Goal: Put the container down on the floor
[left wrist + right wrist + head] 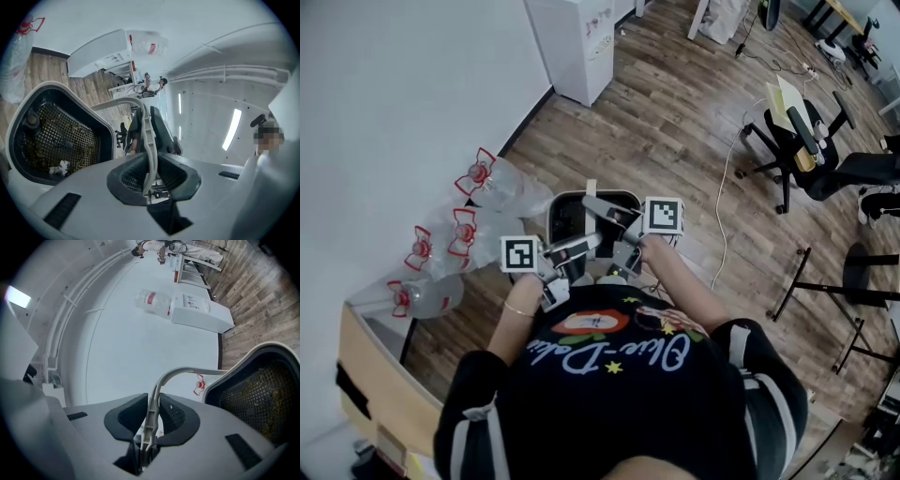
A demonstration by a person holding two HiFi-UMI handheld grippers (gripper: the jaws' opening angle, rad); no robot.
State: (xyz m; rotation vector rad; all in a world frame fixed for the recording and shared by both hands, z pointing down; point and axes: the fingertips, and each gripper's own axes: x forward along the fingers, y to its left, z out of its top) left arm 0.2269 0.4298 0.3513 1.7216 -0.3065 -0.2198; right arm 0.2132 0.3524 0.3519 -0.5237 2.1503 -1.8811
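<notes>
A white container (565, 212) with a dark inside and a black mesh basket (61, 140) hangs in front of the person, over the wooden floor. Both grippers hold its thin grey handle (149, 136). My left gripper (150, 174) is shut on the handle, its ribbed pads pressing it from both sides. My right gripper (151, 416) is shut on the same handle (164, 378), which curves off toward the container's rim (243, 362). In the head view the left gripper (592, 241) and the right gripper (598, 208) meet above the container.
Several clear water jugs with red caps (473, 178) lie along the white wall at the left. A white cabinet (577, 47) stands farther along that wall. An office chair (806, 141) and a black stand (853, 281) are at the right, a cardboard box (370, 375) at the lower left.
</notes>
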